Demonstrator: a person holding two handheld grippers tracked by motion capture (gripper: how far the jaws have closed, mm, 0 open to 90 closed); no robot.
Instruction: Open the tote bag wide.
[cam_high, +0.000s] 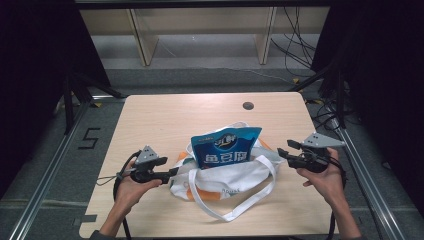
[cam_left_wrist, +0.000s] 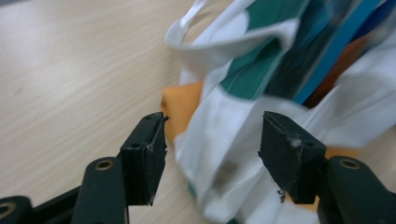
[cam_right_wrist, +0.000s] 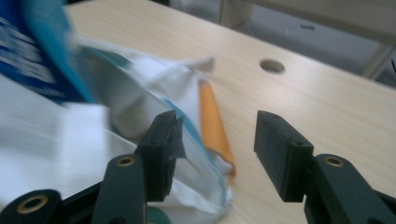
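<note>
A white cloth tote bag (cam_high: 225, 182) with orange and green print lies on the wooden table (cam_high: 150, 120), its long handle looped toward me. A blue snack packet (cam_high: 226, 146) stands half inside the bag's mouth. My left gripper (cam_high: 175, 172) sits at the bag's left edge with its jaws apart; in the left gripper view the white bag cloth (cam_left_wrist: 219, 154) lies beyond the open gripper (cam_left_wrist: 212, 154), free of the pads. My right gripper (cam_high: 283, 153) hovers off the bag's right edge, open, with the bag's orange trim (cam_right_wrist: 212, 121) just past its left jaw (cam_right_wrist: 215, 154).
A round cable hole (cam_high: 248, 105) sits near the table's far edge. Black frame rails run along both sides of the table (cam_high: 367, 165). Wooden shelving legs (cam_high: 142, 40) and cables stand on the floor behind.
</note>
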